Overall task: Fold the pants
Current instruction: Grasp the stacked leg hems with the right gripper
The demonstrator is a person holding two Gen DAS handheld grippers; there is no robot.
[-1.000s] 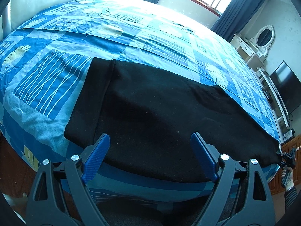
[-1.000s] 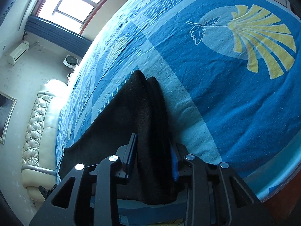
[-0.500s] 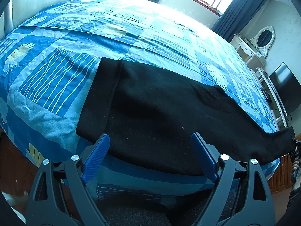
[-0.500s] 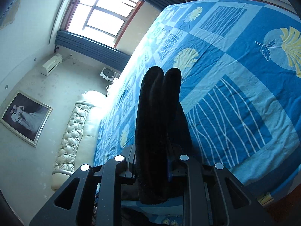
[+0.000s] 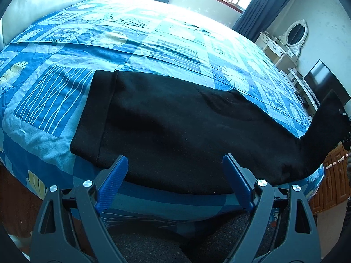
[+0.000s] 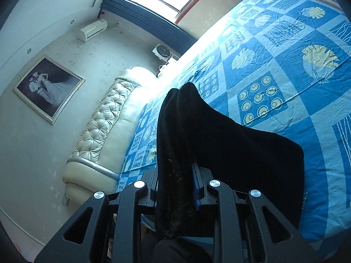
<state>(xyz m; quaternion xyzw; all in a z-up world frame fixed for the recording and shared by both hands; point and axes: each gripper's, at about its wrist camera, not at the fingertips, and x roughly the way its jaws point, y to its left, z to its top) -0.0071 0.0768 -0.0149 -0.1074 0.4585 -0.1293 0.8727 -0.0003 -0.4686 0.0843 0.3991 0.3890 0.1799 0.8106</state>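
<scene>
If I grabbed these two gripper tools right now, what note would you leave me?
Right gripper: shut on the leg end of the black pants, raised off the bed.
Left gripper: open, empty, over the pants' near edge.
Pants: lying lengthwise across the bedspread, waistband flat on the left.
Done: leg end picked up.
Left: probably carry it over toward the waistband, lay it down, smooth, fold again.

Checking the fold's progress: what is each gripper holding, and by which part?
Right gripper clamps the black pants by the leg end; left gripper holds nothing.
</scene>
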